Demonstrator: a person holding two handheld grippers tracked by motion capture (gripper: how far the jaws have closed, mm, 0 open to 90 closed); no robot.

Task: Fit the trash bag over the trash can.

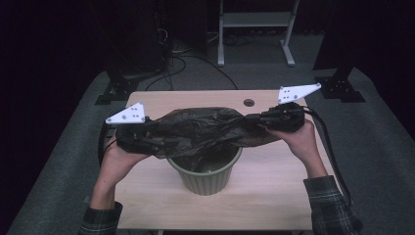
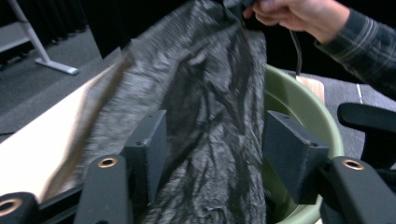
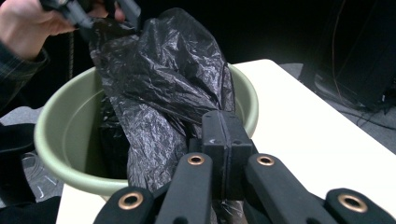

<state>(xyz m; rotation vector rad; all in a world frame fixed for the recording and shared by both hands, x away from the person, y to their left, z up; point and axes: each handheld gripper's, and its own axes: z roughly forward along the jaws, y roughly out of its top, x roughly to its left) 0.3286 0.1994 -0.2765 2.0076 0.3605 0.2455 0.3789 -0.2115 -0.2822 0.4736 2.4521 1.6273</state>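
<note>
Crinkled black plastic bag (image 1: 200,129) hangs stretched above the green bin (image 1: 205,178) on the wooden table (image 1: 274,196), one fold dipping inside. Right gripper (image 1: 254,117) pinches its edge, jaws closed tight. Left gripper (image 2: 212,154) stands parted, film loose between its pads (image 2: 289,154).

The left gripper (image 2: 212,154) stands with jaws apart around the black plastic bag (image 2: 205,116) running up mid-frame; the green bin (image 2: 303,112) sits right, a hand (image 2: 299,14) upper right.
</note>
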